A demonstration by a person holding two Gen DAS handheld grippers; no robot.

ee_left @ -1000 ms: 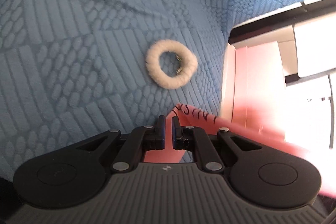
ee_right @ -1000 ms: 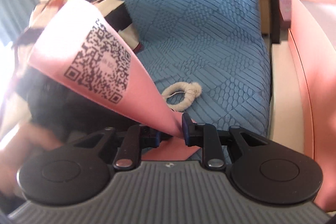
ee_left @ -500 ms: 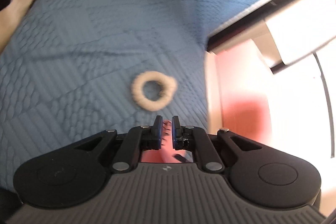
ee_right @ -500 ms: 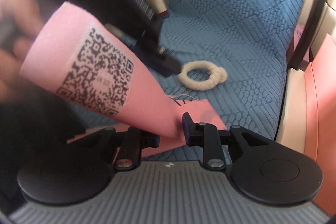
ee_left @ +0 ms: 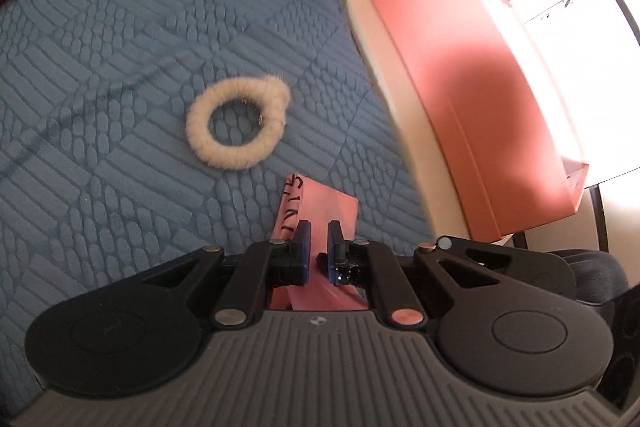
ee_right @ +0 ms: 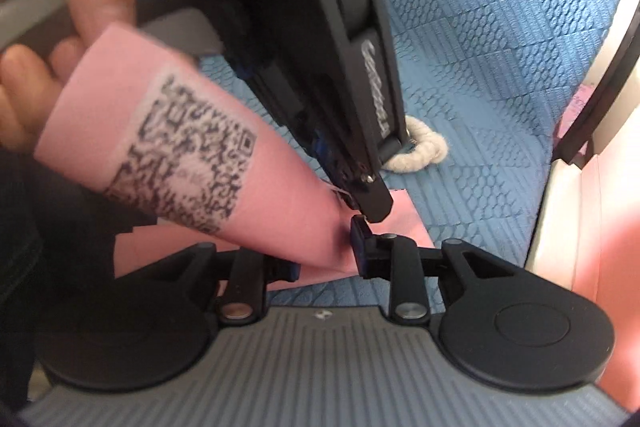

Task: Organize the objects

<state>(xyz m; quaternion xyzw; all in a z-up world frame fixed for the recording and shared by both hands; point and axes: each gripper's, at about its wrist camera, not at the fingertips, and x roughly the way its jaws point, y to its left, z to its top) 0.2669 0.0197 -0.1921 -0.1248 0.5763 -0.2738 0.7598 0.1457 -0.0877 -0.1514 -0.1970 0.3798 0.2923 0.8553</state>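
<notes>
Left gripper (ee_left: 318, 241): jaws nearly together, narrow gap, pink paper sheet (ee_left: 320, 203) between the pads; appears pinched, though pad contact isn't fully clear from its own cam. Right wrist cam shows the same gripper (ee_right: 360, 195) coming in from upper left, tips down on the sheet's lower end.

Right gripper (ee_right: 324, 259): jaws part open and have just been opening. Sheet passes between them, lying against the right pad (ee_right: 358, 247); left pad hidden under the paper, so firm hold can't be confirmed.

Count:
- pink sheets: 1, w/ 1 QR code patch (ee_right: 188, 159) and handwritten black letters along one edge (ee_left: 292, 203)
- fluffy cream ring (ee_left: 236, 123): 1
- grippers: 2
- pink box (ee_left: 480, 99): 1, at right on a cream ledge (ee_left: 404, 99)
- hand (ee_right: 60, 7): 1, upper left in right cam, gripping the left tool's handle

Sheet orientation: curled into a cone-ish shape. Long axis runs from upper left (wide end, QR side up) down-right to the narrow end at the two grippers. Narrow end sits just over the blue textured bedspread (ee_left: 120, 67); wide end lifted off it.

Ring lies flat on bedspread, near the sheet's tip but not touching, beyond both grippers. In right cam the ring (ee_right: 420, 151) is partly hidden behind left tool.
</notes>
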